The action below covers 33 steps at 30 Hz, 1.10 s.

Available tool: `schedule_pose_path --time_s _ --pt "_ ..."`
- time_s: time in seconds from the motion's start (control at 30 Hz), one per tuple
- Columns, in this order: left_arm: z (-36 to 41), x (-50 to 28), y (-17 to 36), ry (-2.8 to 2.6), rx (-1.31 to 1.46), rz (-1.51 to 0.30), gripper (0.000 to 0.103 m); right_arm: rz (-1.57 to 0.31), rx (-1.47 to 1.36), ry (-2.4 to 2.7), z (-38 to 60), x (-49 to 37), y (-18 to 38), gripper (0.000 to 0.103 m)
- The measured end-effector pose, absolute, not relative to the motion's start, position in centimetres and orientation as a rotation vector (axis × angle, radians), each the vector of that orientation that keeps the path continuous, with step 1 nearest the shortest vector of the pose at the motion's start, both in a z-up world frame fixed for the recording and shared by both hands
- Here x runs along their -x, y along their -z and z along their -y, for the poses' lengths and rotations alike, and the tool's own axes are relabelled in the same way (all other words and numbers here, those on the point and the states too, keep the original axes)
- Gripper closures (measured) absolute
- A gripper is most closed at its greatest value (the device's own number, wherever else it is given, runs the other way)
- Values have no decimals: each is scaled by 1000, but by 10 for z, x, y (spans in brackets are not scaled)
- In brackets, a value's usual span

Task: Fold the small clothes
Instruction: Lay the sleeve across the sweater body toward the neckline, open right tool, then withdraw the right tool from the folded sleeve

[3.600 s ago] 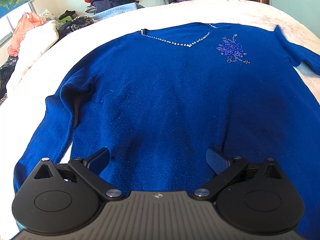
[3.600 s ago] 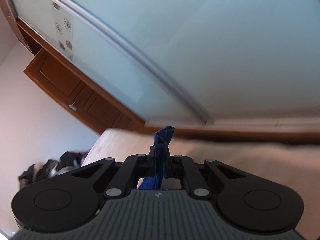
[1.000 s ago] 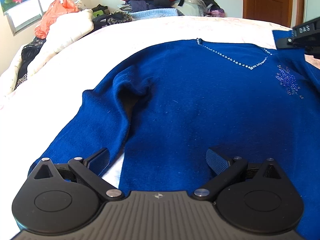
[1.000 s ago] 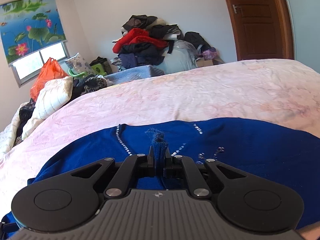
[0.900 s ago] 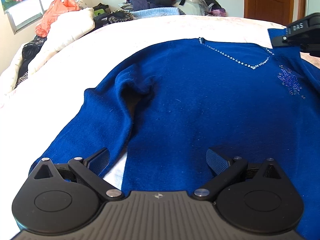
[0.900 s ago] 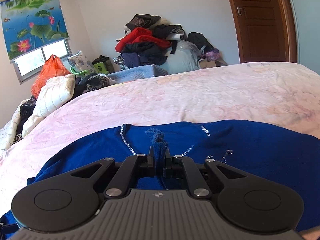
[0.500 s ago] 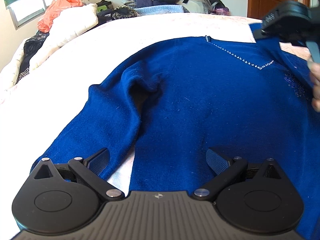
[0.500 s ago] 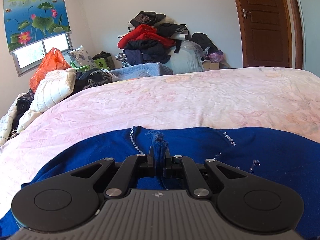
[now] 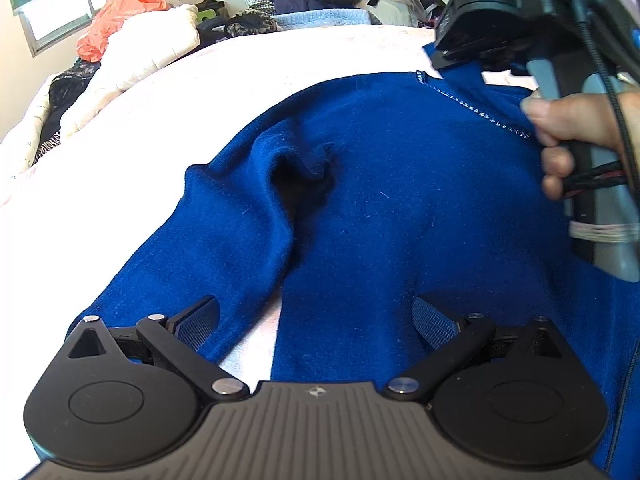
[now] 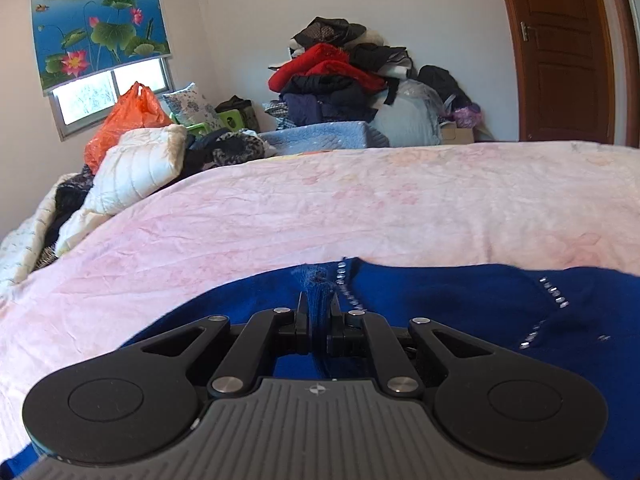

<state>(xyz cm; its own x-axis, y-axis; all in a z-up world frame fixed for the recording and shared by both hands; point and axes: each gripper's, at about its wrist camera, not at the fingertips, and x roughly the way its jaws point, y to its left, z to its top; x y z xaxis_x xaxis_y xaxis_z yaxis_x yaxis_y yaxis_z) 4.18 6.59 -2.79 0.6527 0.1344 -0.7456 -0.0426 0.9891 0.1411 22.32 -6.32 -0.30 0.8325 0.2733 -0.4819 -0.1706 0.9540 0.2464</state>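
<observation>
Since a second ago, the right gripper [image 10: 319, 309] has carried the sleeve cuff [image 10: 316, 280] across the blue sweater [image 9: 380, 200], jaws clamped on it. Left gripper [image 9: 316, 320] hovers wide open.

The sweater [image 9: 380, 200] lies on the bed [image 10: 360, 208]. Behind the bed stands a clothes pile [image 10: 340, 80]; at the bed's left, a pillow [image 10: 136, 164].

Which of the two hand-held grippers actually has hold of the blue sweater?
The right hand-held gripper: it is shut on a pinch of the blue sweater beside the neckline. The left hand-held gripper is open, holding nothing.
</observation>
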Motion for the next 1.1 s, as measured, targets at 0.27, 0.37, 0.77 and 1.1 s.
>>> schedule_pose_path --time_s 0.27,0.37,0.77,1.1 --pt "-70 -42 29 -105 -110 -861 0 -592 -220 -290 35 -228 14 93" --pt "-71 -42 30 -107 -108 -864 0 -595 -207 -309 25 -228 14 93" --pt "-73 -42 32 -107 -116 -866 0 -690 -286 -375 18 -243 37 91" --pt "-72 -41 32 -109 -124 -864 0 -680 -335 -506 26 -228 29 52"
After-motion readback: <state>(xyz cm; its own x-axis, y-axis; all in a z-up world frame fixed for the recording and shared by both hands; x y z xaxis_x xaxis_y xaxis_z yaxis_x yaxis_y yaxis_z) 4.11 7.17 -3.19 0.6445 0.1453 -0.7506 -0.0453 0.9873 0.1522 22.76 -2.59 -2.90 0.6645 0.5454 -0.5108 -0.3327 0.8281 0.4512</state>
